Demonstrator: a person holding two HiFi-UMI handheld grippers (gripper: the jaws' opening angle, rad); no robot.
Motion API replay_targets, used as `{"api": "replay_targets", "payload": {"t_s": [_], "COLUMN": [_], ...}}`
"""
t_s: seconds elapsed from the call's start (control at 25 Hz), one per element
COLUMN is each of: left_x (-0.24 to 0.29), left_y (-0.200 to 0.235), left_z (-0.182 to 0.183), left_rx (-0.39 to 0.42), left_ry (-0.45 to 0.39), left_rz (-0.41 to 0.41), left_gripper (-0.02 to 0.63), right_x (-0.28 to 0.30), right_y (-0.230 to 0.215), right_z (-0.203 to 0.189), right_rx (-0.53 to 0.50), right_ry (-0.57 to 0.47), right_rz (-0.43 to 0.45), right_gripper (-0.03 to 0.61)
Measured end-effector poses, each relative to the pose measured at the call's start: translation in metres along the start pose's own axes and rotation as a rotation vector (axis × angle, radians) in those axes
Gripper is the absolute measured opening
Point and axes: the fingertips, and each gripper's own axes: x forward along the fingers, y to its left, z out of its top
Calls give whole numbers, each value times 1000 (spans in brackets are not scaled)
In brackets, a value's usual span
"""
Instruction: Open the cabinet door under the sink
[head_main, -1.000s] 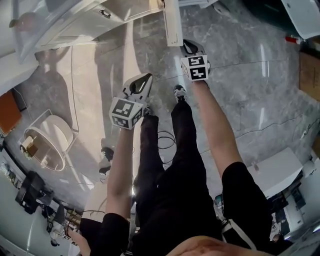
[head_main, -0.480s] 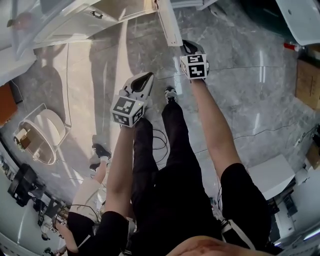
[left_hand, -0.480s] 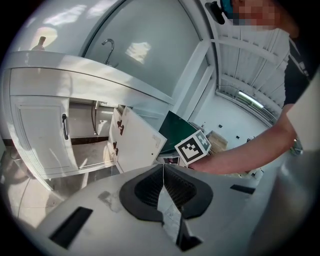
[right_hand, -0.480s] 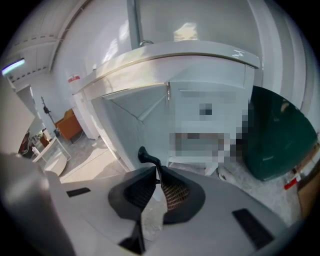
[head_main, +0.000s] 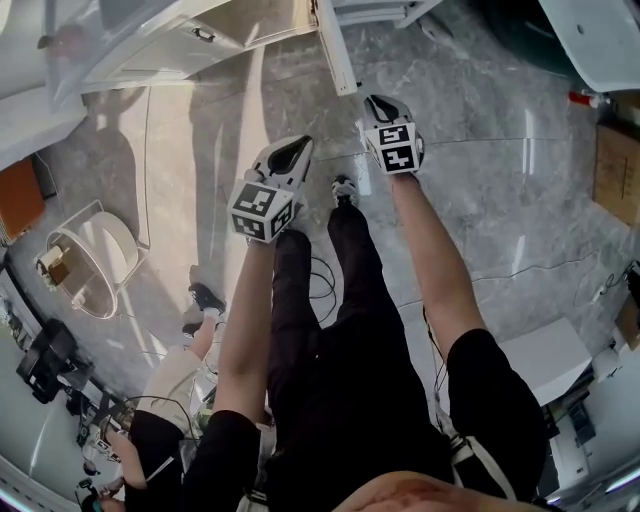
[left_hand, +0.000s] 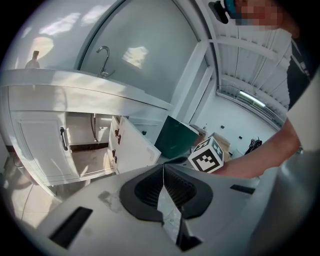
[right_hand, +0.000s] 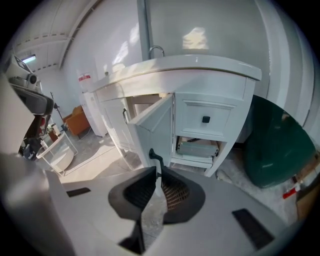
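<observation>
The right gripper (right_hand: 157, 174) has its dark ribbed jaws drawn almost together. The thin black handle (right_hand: 153, 156) of the cabinet door (right_hand: 152, 122) runs down into the slit at their tips, so I judge it pinched on that handle rather than merely near it. The door is a flat white panel with a framed face, and it stands swung well out from the front of the vanity (right_hand: 235, 90), free edge toward the gripper. The space under the sink lies exposed behind it, with a slim pipe (left_hand: 93, 127) hanging inside.

The left gripper (left_hand: 163, 171) is held off in front of the vanity with its jaws closed on nothing; only pale floor shows through the seam.

On this showing the task looks essentially done, since the door is open and the compartment is visible. What seems left is to let go of the handle and draw back from the vanity, perhaps after easing the door a little wider.

The vanity is smooth white-painted wood under a glossy curved countertop (right_hand: 190, 70), with a chrome gooseneck faucet (right_hand: 156, 49) on top. Beside the opening a second door (left_hand: 37, 145) is closed and carries a matching black bar pull. On the other side there is a drawer front with a small dark square knob (right_hand: 205, 119). The floor (head_main: 500, 180) before the vanity is polished grey stone with pale veins
</observation>
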Motion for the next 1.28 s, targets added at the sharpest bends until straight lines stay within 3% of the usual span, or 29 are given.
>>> {"api": "replay_targets", "payload": {"t_s": [0.4, 0.52, 0.64, 0.76, 0.96, 1.28], "left_x": [-44, -63, -80, -100, -130, -171], "left_y": [-35, -49, -62, -75, -95, -117], "left_z": [37, 47, 56, 68, 71, 78], "left_rx": [27, 76, 155, 185, 160, 83], "left_ry": [-7, 6, 28, 14, -31, -118], "left_rz": [51, 57, 61, 73, 101, 114], "left_gripper": [15, 15, 16, 15, 15, 15], "right_x": [-86, -124, -167, -207, -258, -300], "right_y": [18, 29, 42, 55, 78, 109], "right_z": [44, 60, 76, 78, 74, 52], "right_rx": [-17, -36, -114, -195, -255, -241], "right_ry": [-57, -86, -134, -138, -120, -84], "right_rz": [86, 135, 192, 248, 311, 343], "right_gripper": [87, 86, 74, 72, 72, 72]}}
